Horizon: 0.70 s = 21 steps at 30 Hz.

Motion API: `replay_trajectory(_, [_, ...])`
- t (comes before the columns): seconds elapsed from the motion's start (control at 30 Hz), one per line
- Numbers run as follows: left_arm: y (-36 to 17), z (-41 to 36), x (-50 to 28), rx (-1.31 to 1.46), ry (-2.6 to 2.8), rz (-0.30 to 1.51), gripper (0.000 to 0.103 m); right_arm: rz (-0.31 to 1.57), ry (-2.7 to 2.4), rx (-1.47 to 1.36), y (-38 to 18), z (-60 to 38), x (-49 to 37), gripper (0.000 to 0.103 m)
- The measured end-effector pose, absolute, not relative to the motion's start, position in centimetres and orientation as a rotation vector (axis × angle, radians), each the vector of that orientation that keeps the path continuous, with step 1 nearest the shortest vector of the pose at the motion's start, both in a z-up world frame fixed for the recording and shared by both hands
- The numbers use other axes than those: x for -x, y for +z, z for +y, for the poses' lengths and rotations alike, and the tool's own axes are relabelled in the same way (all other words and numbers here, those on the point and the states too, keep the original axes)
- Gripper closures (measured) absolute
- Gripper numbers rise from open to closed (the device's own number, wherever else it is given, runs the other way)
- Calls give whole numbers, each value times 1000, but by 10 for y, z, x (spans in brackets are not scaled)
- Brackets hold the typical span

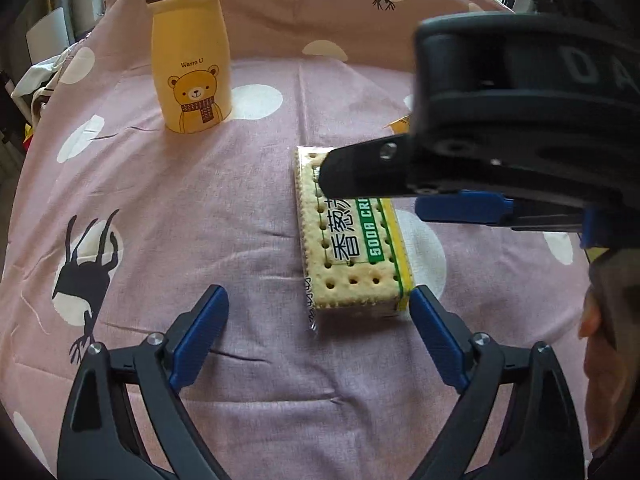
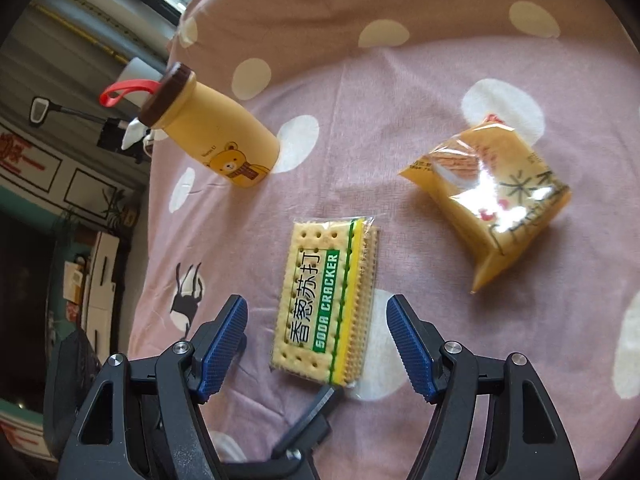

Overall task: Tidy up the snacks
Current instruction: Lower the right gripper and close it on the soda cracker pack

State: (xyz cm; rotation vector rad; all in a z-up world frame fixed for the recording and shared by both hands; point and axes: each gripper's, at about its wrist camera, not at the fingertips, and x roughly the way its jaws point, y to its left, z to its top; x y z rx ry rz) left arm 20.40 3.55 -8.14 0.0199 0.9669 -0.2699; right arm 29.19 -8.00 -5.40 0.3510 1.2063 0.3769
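Note:
A soda cracker pack (image 1: 352, 256) lies flat on the pink dotted cloth (image 1: 200, 208). My left gripper (image 1: 318, 320) is open, its right pad beside the pack's near corner. The right gripper's body (image 1: 500, 128) hovers above the pack's far end. In the right wrist view the cracker pack (image 2: 326, 304) lies between and just ahead of my open right gripper (image 2: 316, 332), untouched. An orange-yellow snack bag (image 2: 492, 200) lies to the right. A finger of the left gripper (image 2: 320, 404) shows below the pack.
A yellow bear bottle (image 1: 192, 56) with a brown cap stands upright at the far left, also in the right wrist view (image 2: 212, 136). The cloth (image 2: 400, 100) rises at the back. Room furniture lies beyond the cloth's left edge.

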Motion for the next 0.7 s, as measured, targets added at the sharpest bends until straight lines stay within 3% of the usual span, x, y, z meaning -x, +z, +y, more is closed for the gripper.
replay_trajectory(0.17, [-84,33,-209,-12,-262,923,2,1230,405,-345,-71,-71,-298,30])
replay_trajectory(0.23, [-86,32,-212,-11,-269,921,2,1212,399,-325,-68,-69,-298,39])
replay_trajectory(0.3, [-84,28,-212,-28,-279,908,12,1209,389,-316,-69,-71,-299,58])
replay_trajectory(0.37, [-83,25,-211,-39,-296,898,20,1208,392,-323,-71,-76,-300,66])
replay_trajectory(0.53, [-80,14,-209,-40,-336,892,40,1196,418,-354,-71,-86,-298,74])
replay_trajectory(0.7, [-78,14,-211,-37,-342,889,43,1183,419,-299,-65,-82,-294,85])
